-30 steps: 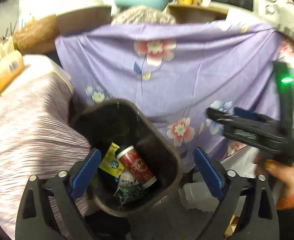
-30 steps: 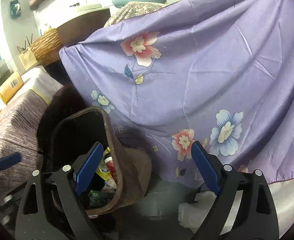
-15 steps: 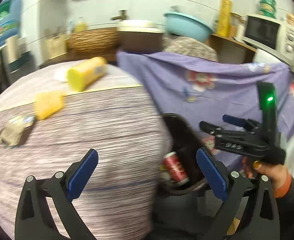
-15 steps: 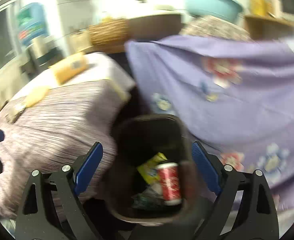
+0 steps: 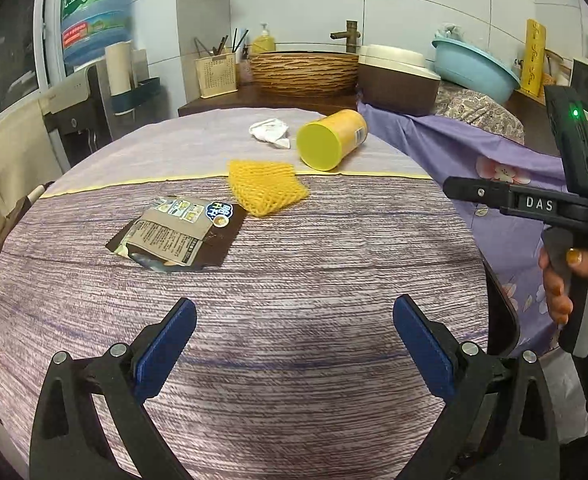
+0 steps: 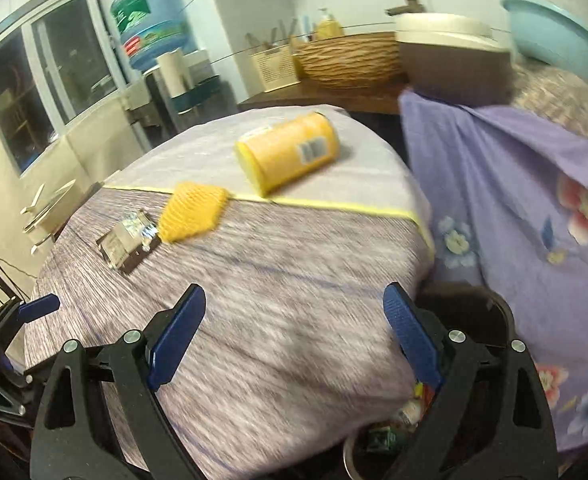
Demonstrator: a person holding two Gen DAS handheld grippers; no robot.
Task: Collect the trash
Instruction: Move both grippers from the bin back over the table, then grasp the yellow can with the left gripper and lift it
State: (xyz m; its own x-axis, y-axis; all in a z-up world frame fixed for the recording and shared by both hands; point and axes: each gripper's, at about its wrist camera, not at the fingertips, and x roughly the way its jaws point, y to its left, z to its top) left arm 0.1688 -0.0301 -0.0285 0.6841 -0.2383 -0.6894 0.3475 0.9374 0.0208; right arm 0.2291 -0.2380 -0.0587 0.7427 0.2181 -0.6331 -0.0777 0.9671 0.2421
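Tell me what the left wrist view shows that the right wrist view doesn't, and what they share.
Only the left wrist view shows the crumpled white tissue behind the yellow canister, plus the right tool held in a hand.

Only the right wrist view looks into the trash bin at the table's edge, with litter at its bottom, and catches the left tool at its left border.

Both show the canister lying on its side, the yellow foam net, the flattened snack packet and the purple striped tablecloth. Both tools are open and empty.

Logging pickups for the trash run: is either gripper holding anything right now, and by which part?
Nothing is held. The left gripper and right gripper both have open jaws with only the tablecloth between them.
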